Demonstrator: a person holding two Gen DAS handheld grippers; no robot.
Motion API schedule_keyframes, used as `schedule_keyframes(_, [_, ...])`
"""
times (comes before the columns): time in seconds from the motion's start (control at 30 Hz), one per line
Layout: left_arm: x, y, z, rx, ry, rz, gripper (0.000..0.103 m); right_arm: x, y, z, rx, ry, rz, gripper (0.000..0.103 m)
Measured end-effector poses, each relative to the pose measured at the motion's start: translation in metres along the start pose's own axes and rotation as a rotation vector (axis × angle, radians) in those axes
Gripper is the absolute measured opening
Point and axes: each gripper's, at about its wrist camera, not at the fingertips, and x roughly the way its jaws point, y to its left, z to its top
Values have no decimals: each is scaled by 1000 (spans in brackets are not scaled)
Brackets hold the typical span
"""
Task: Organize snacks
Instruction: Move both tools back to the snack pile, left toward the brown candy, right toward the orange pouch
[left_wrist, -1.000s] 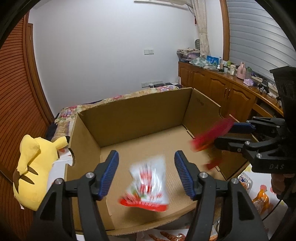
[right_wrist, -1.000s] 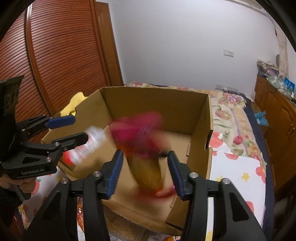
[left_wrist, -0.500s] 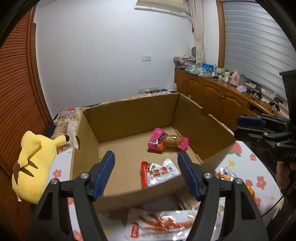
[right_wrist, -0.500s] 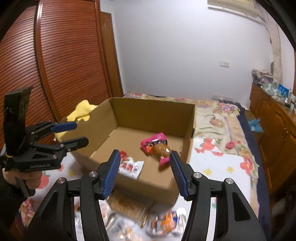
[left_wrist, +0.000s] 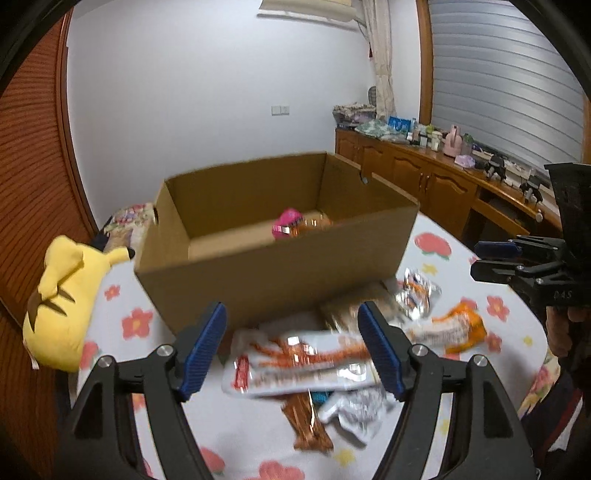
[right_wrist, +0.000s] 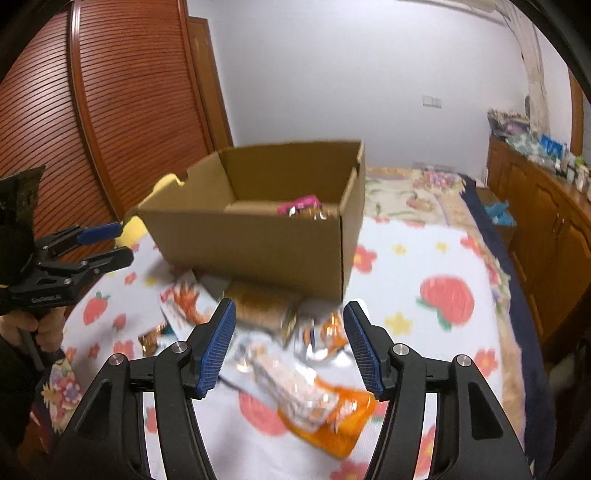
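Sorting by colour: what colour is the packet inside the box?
Pink packet, clearest in the left wrist view.

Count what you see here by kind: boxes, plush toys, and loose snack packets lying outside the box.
Cardboard box: 1
Yellow plush toy: 1
Loose snack packets: about 6, blurred and overlapping
Total: about 8

One box (left_wrist: 273, 273), two grippers (left_wrist: 295, 343)

Both cameras ride just behind their tongs, looking forward and somewhat down across the bed (left_wrist: 436, 254). The left view faces the cardboard box (left_wrist: 273, 273) from close by, and the right view (right_wrist: 258, 243) does too. Both share the box and the snack packets (left_wrist: 303, 365), though motion blur smears the packets.
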Motion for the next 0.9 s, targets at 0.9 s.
schedule_keyframes(0.9, [40, 3, -89, -93, 162, -39, 54, 49, 3, -64, -60, 148, -42, 62])
